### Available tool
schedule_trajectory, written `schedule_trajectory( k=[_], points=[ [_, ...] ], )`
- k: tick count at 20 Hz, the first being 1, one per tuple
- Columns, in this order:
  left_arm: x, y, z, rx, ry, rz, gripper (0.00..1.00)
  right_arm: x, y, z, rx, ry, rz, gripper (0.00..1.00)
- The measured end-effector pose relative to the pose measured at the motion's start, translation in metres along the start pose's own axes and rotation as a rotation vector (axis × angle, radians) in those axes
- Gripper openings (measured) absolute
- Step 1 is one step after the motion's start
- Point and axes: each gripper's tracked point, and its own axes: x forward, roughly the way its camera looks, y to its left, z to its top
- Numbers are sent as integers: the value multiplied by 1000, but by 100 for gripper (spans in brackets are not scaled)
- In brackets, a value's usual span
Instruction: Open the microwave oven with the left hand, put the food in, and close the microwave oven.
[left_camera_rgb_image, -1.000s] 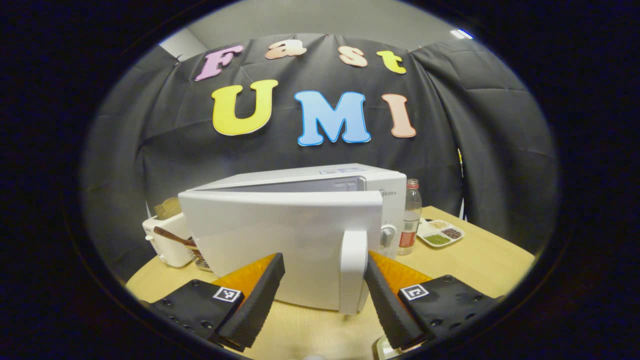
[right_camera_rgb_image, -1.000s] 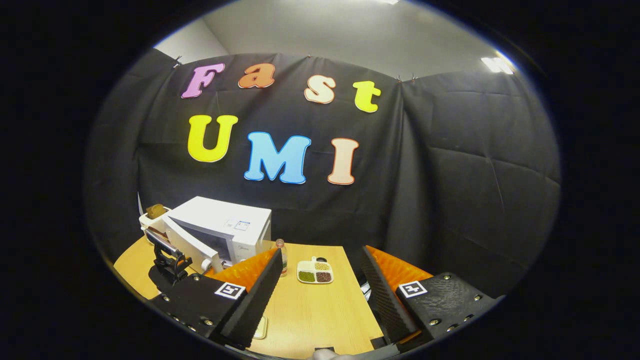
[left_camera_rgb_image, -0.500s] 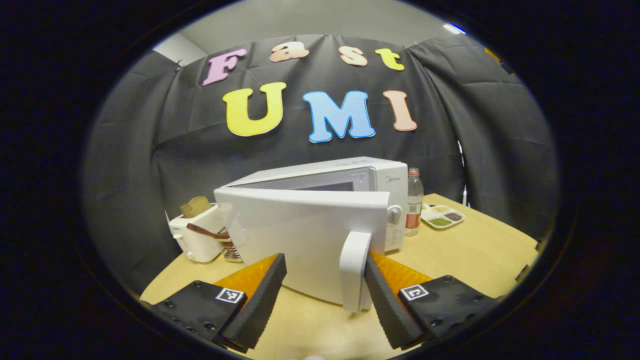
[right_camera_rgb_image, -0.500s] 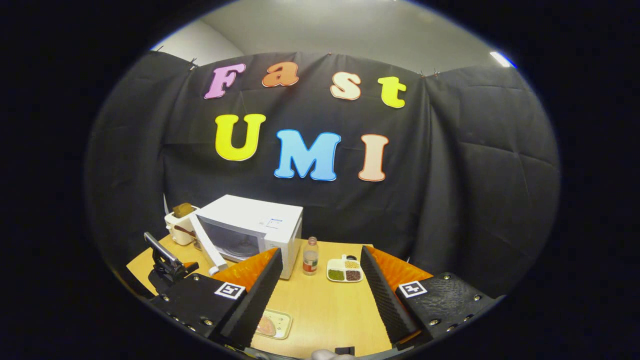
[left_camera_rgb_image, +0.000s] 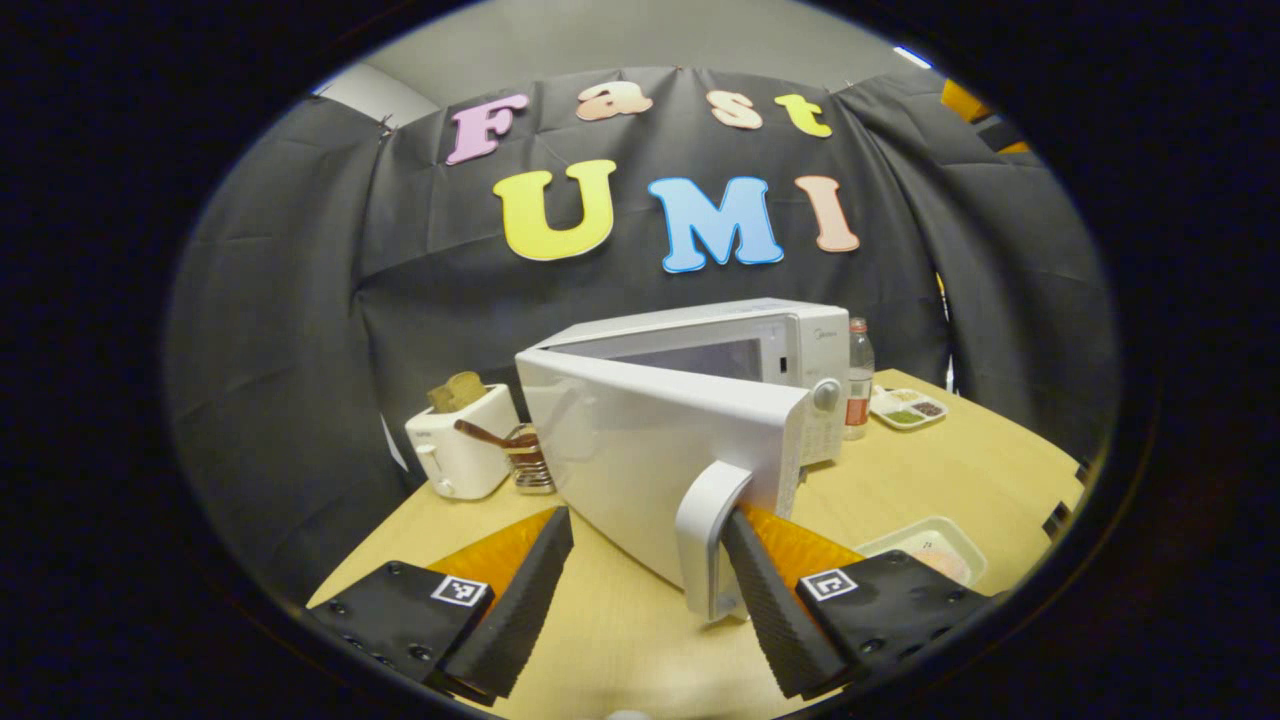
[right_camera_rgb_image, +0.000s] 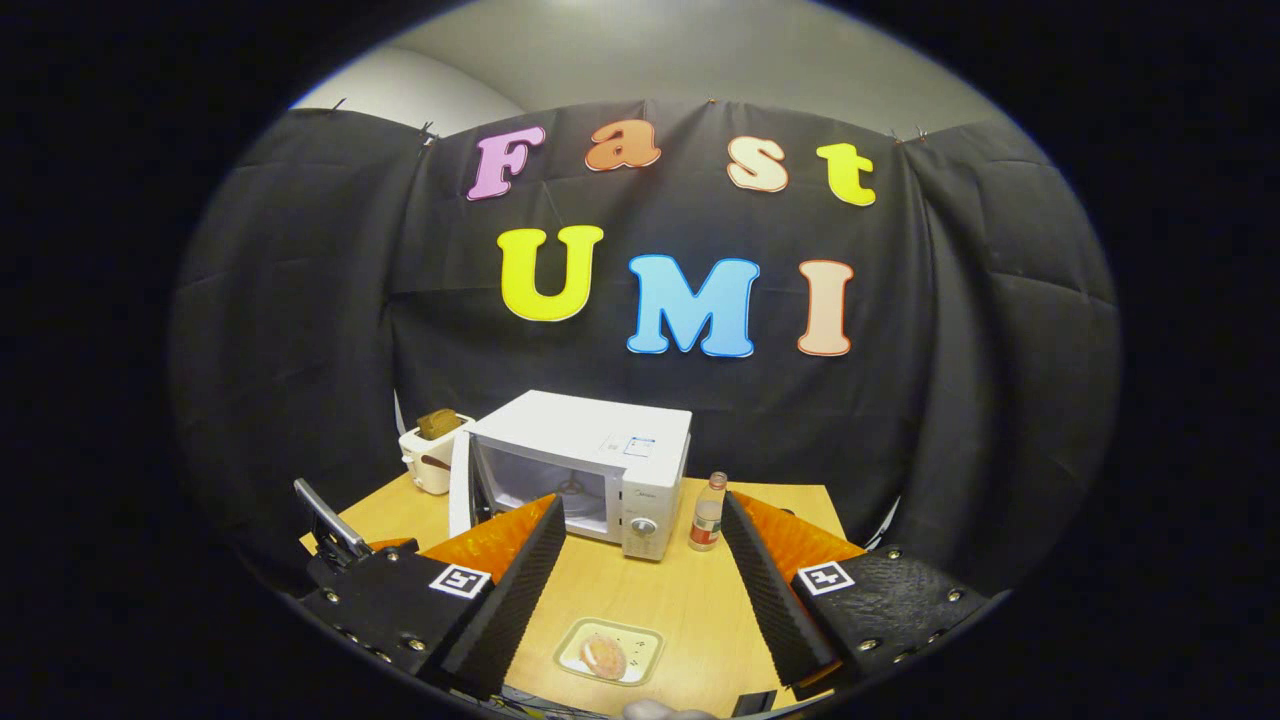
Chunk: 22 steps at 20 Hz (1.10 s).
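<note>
On the wooden counter (right_camera_rgb_image: 690, 610), the white microwave oven (right_camera_rgb_image: 600, 460) stands toward the back, and its door (left_camera_rgb_image: 660, 450) is swung out from the left-hand hinge, so the cavity shows in the right gripper view. Left of the microwave oven sits a white toaster (left_camera_rgb_image: 458, 450) with a slice of bread in it, and a small rack lies between the two. Right of the microwave oven stands a clear bottle (right_camera_rgb_image: 707, 512) with a red label, and beyond that a divided dish (left_camera_rgb_image: 905, 410) of beans. In front of the microwave oven, the food tray (right_camera_rgb_image: 610, 652) rests flat on the counter. The left tool (left_camera_rgb_image: 645, 575) is spread wide, one finger hooked behind the door handle (left_camera_rgb_image: 708, 535). The right tool (right_camera_rgb_image: 645, 590) hangs wide and empty above the tray.
</note>
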Motion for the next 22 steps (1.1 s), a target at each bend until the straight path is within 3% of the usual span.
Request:
schedule_trajectory(
  k=[1, 2, 7, 17, 19, 22],
  points=[
    [-4, 9, -3, 0, 5, 13, 100, 1, 6, 1, -3, -3, 9, 96],
    [-8, 17, -6, -1, 9, 26, 94, 4, 12, 3, -5, -6, 18, 95],
    [-20, 50, -16, 9, 23, 60, 100, 14, 43, 4, -25, 0, 61, 95],
    [-38, 125, -41, -30, 48, 107, 100, 33, 100, 11, -46, -2, 143, 96],
    [-41, 133, -42, -40, 58, 112, 94, 35, 106, 12, -44, 1, 152, 95],
    [-44, 141, -47, -33, 66, 118, 98, 36, 112, 12, -40, 1, 160, 96]
  ],
)
